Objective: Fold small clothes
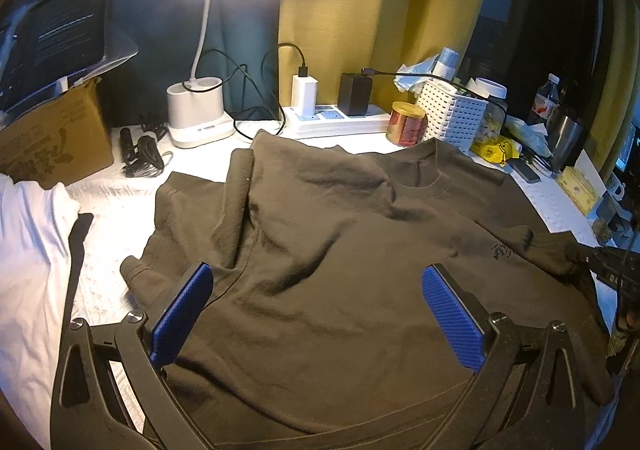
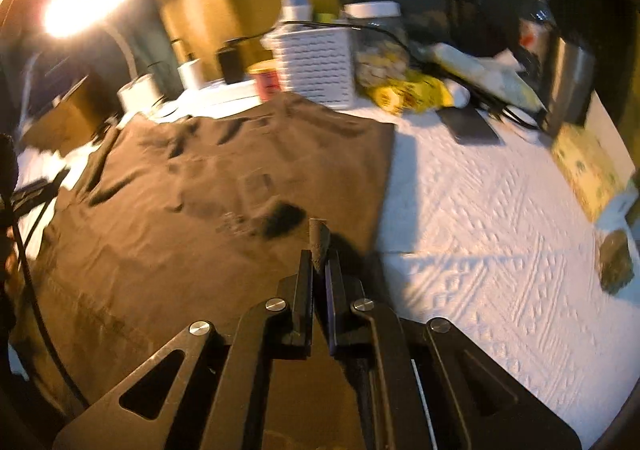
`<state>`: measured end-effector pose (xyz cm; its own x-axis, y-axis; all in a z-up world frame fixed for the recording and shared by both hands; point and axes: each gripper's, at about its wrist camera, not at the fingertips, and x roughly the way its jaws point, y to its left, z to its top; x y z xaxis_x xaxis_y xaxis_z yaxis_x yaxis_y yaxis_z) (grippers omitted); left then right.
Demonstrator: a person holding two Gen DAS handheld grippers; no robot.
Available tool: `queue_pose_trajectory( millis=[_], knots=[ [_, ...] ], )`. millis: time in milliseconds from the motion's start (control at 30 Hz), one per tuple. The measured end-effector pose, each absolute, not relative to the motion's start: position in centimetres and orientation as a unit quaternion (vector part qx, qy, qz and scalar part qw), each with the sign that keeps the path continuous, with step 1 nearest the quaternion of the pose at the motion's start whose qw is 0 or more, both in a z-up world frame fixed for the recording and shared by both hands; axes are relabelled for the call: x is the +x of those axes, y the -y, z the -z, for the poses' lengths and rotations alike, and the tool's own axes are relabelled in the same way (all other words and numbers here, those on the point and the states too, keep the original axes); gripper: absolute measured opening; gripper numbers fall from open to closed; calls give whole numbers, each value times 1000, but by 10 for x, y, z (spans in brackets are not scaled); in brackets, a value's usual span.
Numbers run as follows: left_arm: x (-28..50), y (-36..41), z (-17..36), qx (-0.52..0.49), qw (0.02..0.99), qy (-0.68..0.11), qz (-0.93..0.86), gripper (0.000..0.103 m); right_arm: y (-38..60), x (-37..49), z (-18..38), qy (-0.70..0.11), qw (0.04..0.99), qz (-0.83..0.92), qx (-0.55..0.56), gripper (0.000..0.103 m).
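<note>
Two tongs work the shirt [image 1: 320, 250] spread ahead on the surface [image 2: 500, 210]: left tongs [image 1: 316, 290] gape empty above it, right tongs [image 2: 319, 250] pinch a sleeve, whose thin bite could slip mid-fold.

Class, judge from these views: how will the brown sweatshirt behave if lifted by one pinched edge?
The brown sweatshirt is probably floppy: it lies in soft wrinkles. It would likely drape from the right gripper, which pinches a fold. Its thick ribbed collar suggests moderate weight.
</note>
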<state>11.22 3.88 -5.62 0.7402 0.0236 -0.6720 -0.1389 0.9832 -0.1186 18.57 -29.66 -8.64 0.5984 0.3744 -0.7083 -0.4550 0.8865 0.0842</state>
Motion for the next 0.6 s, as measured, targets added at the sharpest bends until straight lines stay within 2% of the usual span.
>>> queue_pose_trajectory(
  millis=[300, 367, 400, 433, 500, 600],
  knots=[
    [96, -52, 61, -86, 927, -361, -44, 103, 267, 154, 112, -422, 859, -270, -103, 9],
    [92, -58, 62, -88, 926, -363, -47, 103, 262, 147, 115, -430, 852, -276, -116, 15],
    [91, -60, 63, -89, 926, -364, -48, 103, 259, 144, 116, -429, 851, -277, -125, 27],
    [90, -63, 64, -90, 925, -365, -49, 103, 256, 141, 115, -428, 850, -276, -132, 45],
    [88, -69, 64, -91, 925, -365, -51, 103, 253, 139, 116, -429, 851, -270, -138, 60],
    [85, -77, 63, -95, 927, -360, -52, 103, 250, 142, 114, -426, 856, -261, -131, 60]
  ],
)
